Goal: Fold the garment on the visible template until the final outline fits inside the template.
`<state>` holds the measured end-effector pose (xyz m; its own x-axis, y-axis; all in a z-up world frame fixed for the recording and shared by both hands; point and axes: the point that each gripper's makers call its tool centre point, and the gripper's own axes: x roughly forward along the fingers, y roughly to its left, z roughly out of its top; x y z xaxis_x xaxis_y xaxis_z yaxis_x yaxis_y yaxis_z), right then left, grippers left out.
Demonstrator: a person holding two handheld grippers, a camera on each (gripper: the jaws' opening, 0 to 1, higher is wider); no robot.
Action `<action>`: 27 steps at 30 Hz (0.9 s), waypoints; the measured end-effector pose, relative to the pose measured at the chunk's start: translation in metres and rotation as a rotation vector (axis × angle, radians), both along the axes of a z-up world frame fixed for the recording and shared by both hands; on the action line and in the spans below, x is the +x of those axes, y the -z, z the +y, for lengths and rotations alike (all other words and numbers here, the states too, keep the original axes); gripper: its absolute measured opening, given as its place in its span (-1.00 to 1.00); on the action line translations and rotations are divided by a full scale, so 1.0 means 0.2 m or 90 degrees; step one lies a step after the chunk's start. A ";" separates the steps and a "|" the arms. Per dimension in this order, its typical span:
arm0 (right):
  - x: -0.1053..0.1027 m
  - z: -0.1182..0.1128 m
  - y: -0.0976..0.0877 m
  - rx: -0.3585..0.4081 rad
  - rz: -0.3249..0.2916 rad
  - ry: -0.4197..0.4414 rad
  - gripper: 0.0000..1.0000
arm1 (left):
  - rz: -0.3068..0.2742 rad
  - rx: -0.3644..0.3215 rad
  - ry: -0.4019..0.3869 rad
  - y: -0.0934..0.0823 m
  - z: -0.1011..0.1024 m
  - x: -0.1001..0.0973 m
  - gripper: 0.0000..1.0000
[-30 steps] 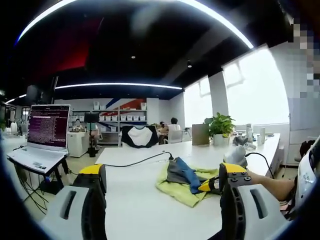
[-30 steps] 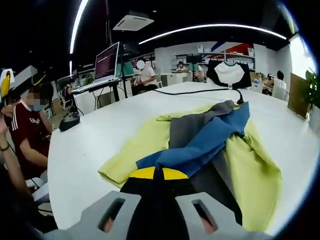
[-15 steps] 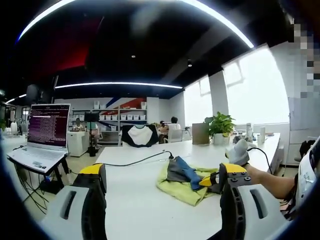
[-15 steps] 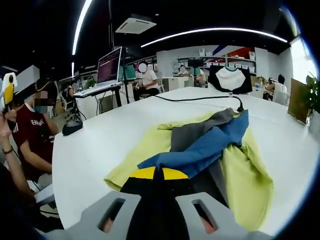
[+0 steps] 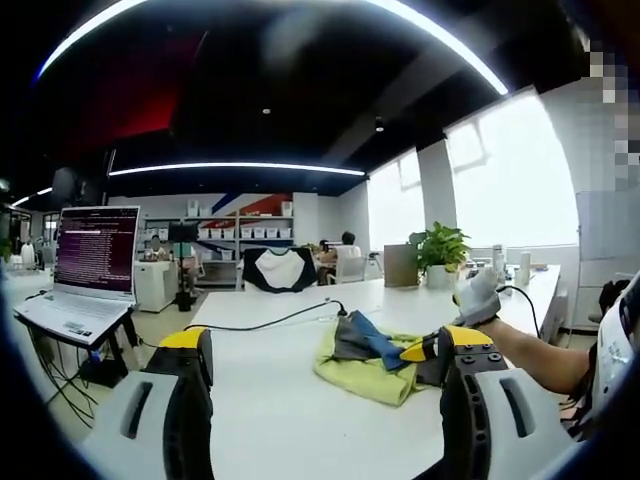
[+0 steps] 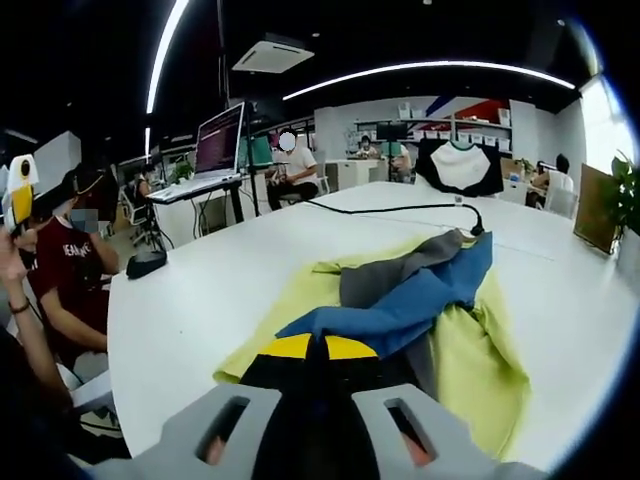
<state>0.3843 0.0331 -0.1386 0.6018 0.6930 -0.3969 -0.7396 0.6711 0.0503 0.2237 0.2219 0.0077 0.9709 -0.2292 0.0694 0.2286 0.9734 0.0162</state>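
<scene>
garment (image 6: 400,300) drawn nearer, right gripper (image 6: 312,352) clamped

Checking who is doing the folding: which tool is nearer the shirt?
Right. The right tool sits closed at the shirt edge, seemingly pinching it; the left tool is open, back over bare table.

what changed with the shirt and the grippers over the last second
The right gripper, shut on the garment, has lifted and pulled its end: the cloth has bunched in on the white table, and the blue and grey part rides higher over the yellow-green part. The left gripper has stayed open, hanging above the table and holding nothing. The black cable and laptop have not moved.
</scene>
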 end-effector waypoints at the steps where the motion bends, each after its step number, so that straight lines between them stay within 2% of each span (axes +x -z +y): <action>1: 0.00 0.00 -0.01 0.000 -0.002 0.000 -1.00 | 0.000 0.000 0.000 0.00 0.00 0.00 0.97; 3: 0.01 0.00 -0.02 -0.001 -0.008 0.001 -1.00 | -0.001 0.000 -0.001 0.00 0.00 0.00 0.97; 5: 0.02 -0.01 -0.04 -0.004 -0.029 0.004 -1.00 | 0.000 0.000 -0.001 0.00 0.00 0.00 0.97; 18: 0.04 -0.05 -0.13 -0.007 -0.037 0.007 -1.00 | 0.006 0.000 0.003 0.02 -0.01 0.01 0.97; 27: 0.07 -0.09 -0.19 -0.014 -0.058 0.015 -1.00 | 0.007 0.000 0.000 0.02 0.00 0.01 0.97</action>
<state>0.3993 0.0148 -0.1006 0.6524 0.6696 -0.3549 -0.7240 0.6891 -0.0306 0.2260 0.2225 0.0043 0.9716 -0.2291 0.0589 0.2287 0.9734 0.0140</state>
